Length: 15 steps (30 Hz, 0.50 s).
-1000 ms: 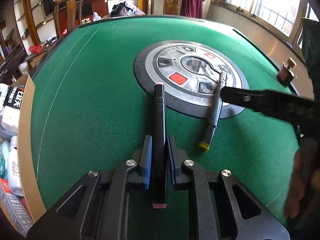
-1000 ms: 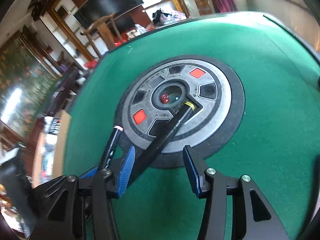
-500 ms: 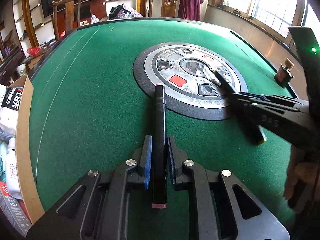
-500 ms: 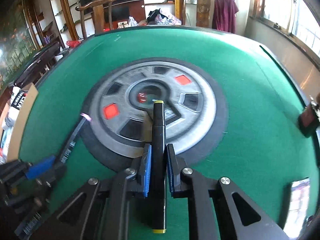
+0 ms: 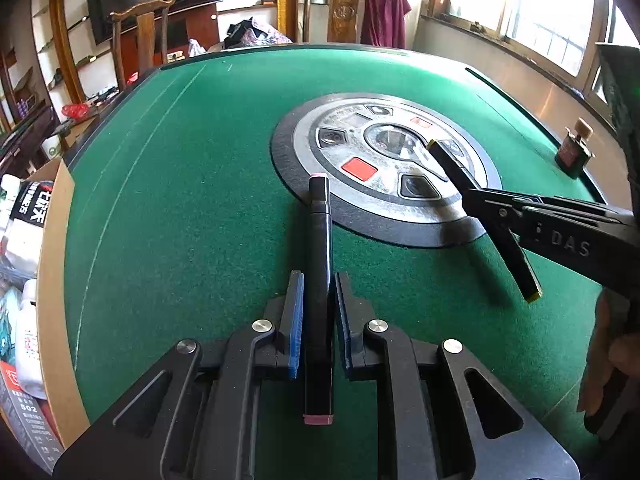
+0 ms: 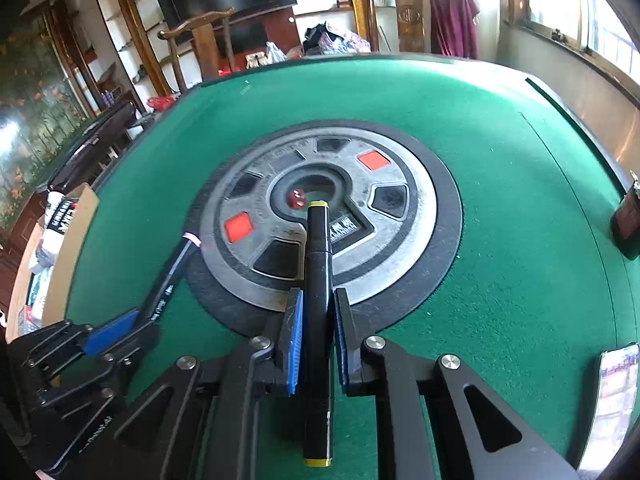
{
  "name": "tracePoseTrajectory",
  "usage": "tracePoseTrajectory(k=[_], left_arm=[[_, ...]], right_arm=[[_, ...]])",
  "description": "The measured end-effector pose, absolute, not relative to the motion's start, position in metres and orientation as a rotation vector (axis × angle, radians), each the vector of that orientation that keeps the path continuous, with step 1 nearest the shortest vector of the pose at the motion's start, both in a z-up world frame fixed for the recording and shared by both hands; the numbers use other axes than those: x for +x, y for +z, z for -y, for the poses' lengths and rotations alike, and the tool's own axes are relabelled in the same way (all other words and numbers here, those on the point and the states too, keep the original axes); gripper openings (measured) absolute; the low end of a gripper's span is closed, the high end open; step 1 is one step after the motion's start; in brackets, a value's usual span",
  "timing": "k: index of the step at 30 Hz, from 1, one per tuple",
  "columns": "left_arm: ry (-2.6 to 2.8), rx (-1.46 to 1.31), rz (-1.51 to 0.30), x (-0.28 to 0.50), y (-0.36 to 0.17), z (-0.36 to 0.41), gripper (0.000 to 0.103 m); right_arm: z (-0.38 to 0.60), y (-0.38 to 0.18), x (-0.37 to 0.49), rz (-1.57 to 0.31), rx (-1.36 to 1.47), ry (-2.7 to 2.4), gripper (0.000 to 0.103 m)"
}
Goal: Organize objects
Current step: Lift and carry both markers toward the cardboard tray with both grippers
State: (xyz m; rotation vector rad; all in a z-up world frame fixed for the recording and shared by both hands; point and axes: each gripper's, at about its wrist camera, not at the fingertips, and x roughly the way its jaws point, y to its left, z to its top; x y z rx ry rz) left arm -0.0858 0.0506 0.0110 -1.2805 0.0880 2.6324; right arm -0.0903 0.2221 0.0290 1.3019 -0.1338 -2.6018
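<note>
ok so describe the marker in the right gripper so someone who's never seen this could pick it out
Start at the green felt table with the round grey control panel in its middle. Over the panel's near edge, the right gripper is shut on a black marker that runs along its fingers. This marker has yellow end caps, while the black marker in the left gripper has pink ones.

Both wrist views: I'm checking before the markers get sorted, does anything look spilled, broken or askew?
Nothing stands out. The left tongs grip the pink-capped marker straight along their fingers, and the right tongs grip the yellow-capped marker the same way. The green table shows no spill.
</note>
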Motion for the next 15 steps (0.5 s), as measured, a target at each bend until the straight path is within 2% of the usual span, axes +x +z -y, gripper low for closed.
tracePoseTrajectory(k=[15], left_arm=[[2.724,-1.154,-0.04,-0.076,0.03,-0.039,0.014]], right_arm=[[-0.206,0.041,-0.082,0.164,1.236,-2.538,0.013]])
